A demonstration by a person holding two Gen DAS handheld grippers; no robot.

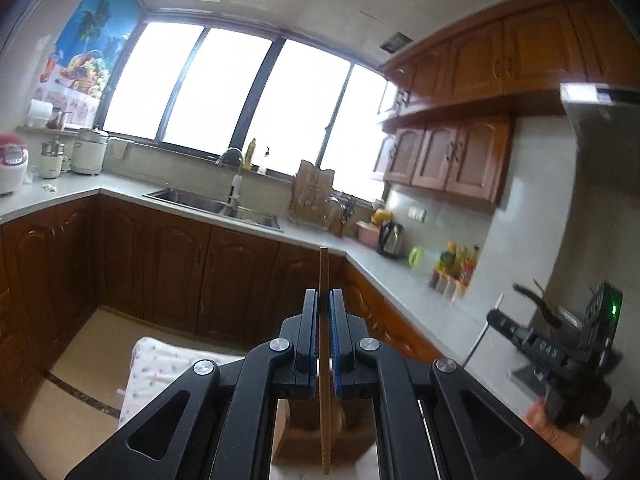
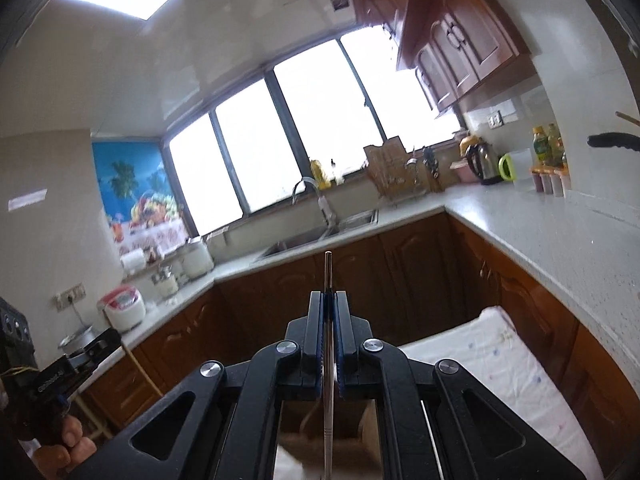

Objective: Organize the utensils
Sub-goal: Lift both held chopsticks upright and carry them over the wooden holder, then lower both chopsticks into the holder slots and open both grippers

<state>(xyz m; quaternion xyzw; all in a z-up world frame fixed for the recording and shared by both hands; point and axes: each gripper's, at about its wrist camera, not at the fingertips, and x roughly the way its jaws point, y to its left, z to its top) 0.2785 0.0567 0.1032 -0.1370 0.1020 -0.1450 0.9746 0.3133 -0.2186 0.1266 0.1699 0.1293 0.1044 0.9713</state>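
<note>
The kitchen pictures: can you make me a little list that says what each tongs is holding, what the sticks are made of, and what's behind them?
left tongs: shut on a wooden chopstick, which stands upright between the pads
right tongs: shut on a metal chopstick, also upright
behind them: kitchen counter with a sink, big bright windows, brown cabinets
on the counter: kettle, rice cooker
below: white patterned cloth

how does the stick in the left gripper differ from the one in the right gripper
The left gripper holds a wooden chopstick, tan and matte; the right gripper holds a metal chopstick, silvery and shiny. The wooden one looks thicker. Both stand upright, clamped between shut fingers, their ends poking above.
</note>
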